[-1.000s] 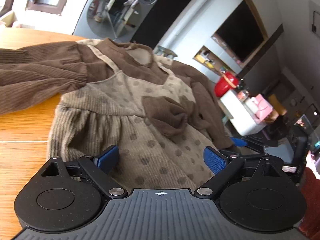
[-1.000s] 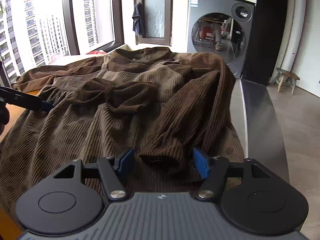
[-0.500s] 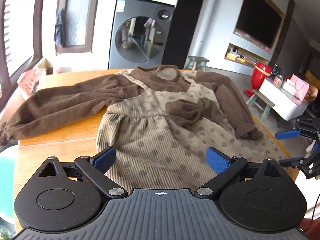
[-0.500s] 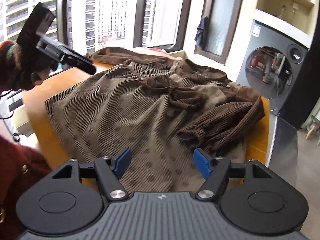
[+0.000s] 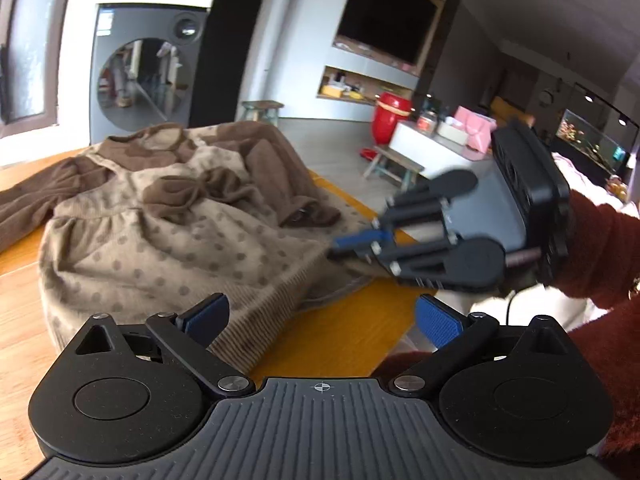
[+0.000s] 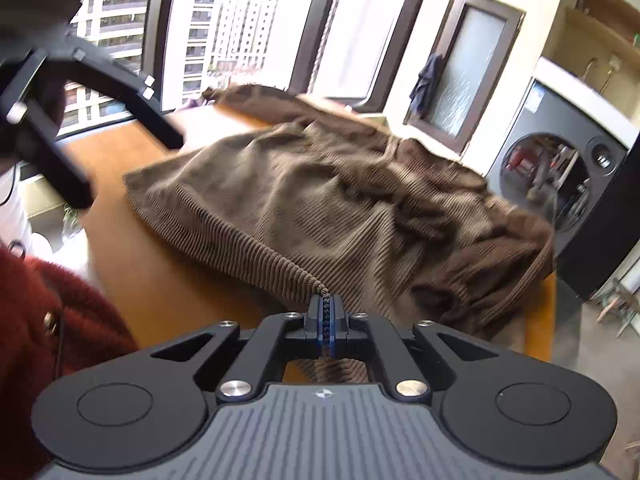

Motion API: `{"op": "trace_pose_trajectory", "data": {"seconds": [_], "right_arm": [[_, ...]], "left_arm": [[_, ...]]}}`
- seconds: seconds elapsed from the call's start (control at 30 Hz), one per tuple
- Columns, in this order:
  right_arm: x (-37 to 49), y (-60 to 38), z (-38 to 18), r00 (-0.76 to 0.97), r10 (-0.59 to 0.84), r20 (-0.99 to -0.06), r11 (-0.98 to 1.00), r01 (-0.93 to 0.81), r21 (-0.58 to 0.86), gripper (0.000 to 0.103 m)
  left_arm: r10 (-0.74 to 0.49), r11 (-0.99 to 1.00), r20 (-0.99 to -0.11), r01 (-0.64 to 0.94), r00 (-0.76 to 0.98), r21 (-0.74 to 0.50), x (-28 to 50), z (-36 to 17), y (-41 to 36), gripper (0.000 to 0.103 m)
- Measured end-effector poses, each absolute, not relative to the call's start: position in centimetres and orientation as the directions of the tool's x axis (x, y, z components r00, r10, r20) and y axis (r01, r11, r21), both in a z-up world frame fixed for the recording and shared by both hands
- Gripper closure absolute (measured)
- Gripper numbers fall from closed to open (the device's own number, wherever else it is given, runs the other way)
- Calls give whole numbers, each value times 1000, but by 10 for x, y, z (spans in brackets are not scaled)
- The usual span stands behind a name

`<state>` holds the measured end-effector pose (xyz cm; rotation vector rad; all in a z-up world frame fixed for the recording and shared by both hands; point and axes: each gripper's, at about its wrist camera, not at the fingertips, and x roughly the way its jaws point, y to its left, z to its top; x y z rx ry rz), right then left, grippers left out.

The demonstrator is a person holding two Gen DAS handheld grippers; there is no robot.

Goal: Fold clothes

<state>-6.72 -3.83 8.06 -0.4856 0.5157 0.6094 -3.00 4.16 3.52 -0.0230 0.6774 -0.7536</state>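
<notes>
A brown child's dress (image 5: pixel 160 232) with a dotted beige pinafore front and a brown bow lies spread on a wooden table (image 5: pixel 344 336). Its right sleeve (image 5: pixel 280 184) is folded over the body. In the right wrist view the dress (image 6: pixel 340 208) fills the middle. My right gripper (image 6: pixel 326 308) is shut on the dress's bottom hem corner; it also shows in the left wrist view (image 5: pixel 344 246), pinching that hem. My left gripper (image 5: pixel 320 320) is open and empty, hovering over the near hem. It shows blurred at the upper left of the right wrist view (image 6: pixel 120 96).
The table's right edge (image 5: pixel 360 208) drops to the floor. A washing machine (image 5: pixel 144 80), a stool (image 5: pixel 262 108), a red pot (image 5: pixel 390 116) and a white bench with pink bags (image 5: pixel 452 140) stand beyond. Windows (image 6: pixel 240 28) lie behind the table. My red sleeve (image 6: pixel 48 320) is near.
My right gripper moved to the bottom hem corner and shut on it. My left gripper swung right toward the near hem and stays open.
</notes>
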Motion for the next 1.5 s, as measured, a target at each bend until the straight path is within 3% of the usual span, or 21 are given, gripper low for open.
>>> {"op": "trace_pose_trajectory", "data": {"seconds": [0.17,0.27,0.47,0.6,0.7,0.8,0.87,0.97,1.1,1.13,1.17,1.37,1.5], "right_arm": [[-53,-52,142,799,430,-420,779,-564,-274,101],[-54,-55,151,808,431,-401,783,-556,-278,101],[-87,-54,132,743,508,-437,709,-648,-277,99],[-105,-32,103,564,620,-546,583,-797,-162,93],[-100,-9,65,519,570,-637,541,-821,-184,88],[-85,2,41,526,523,-671,545,-812,-211,79],[-76,6,35,525,516,-677,539,-813,-219,60],[-65,11,30,540,514,-667,539,-808,-238,51],[-44,6,26,576,502,-645,605,-767,-214,55],[-39,4,27,579,498,-645,624,-756,-197,84],[-35,2,27,583,494,-646,640,-746,-183,97],[-55,-40,100,654,552,-517,680,-712,-174,98],[-73,-43,83,501,559,-660,595,-797,-101,96]], "left_arm": [[-624,741,-617,615,480,-271,6,12,19,0],[-562,794,-651,553,510,-252,34,1,17,0],[-389,917,-613,352,688,-188,77,23,53,1],[-363,931,-587,314,723,-189,86,37,70,1],[-366,930,-579,309,729,-199,90,43,74,0],[-377,926,-581,308,721,-219,91,44,77,0],[-386,922,-587,308,711,-234,91,40,78,0],[-397,918,-598,302,696,-257,90,34,81,0],[-425,905,-581,304,694,-298,84,34,86,0],[-424,905,-578,303,697,-299,82,35,88,0],[-421,906,-576,301,701,-297,79,36,91,0],[-400,916,-565,289,722,-280,62,45,106,0],[-386,921,-557,280,735,-269,50,51,117,0]]}}
